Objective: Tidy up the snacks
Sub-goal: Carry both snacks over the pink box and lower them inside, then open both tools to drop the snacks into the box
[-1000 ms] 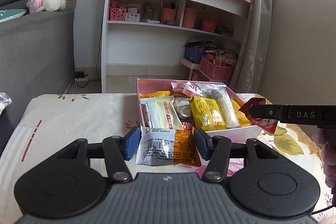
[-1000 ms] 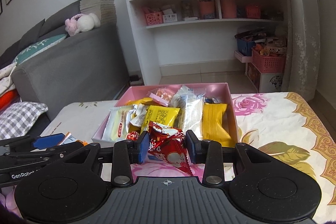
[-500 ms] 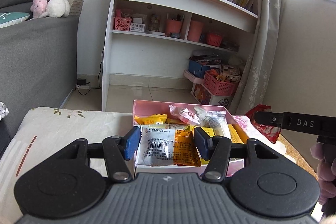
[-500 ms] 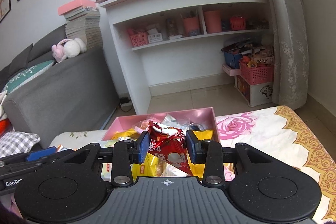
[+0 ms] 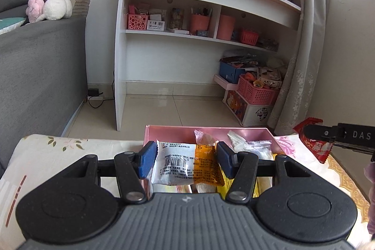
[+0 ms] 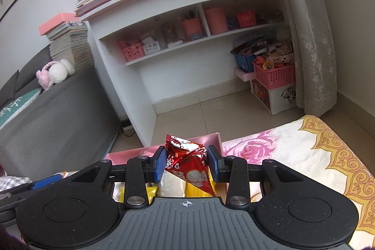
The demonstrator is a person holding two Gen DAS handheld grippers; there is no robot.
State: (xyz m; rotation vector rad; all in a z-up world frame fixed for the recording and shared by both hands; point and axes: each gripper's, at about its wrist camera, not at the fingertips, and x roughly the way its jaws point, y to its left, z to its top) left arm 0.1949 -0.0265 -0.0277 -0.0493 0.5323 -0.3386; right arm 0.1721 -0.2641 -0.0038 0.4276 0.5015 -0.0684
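Nearly done: pink box was mostly filled; white-orange packet clamped in left gripper, red packet pinched in right gripper, neither yet dropped in.

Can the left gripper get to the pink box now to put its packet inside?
Probably yes. The left gripper, shut on the white and orange packet, is right over the open pink box. Nothing covers the box; the right gripper with its red packet is off to the side.

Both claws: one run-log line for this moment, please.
left claw: shut on white-and-orange foil packet | right claw: shut on red foil packet
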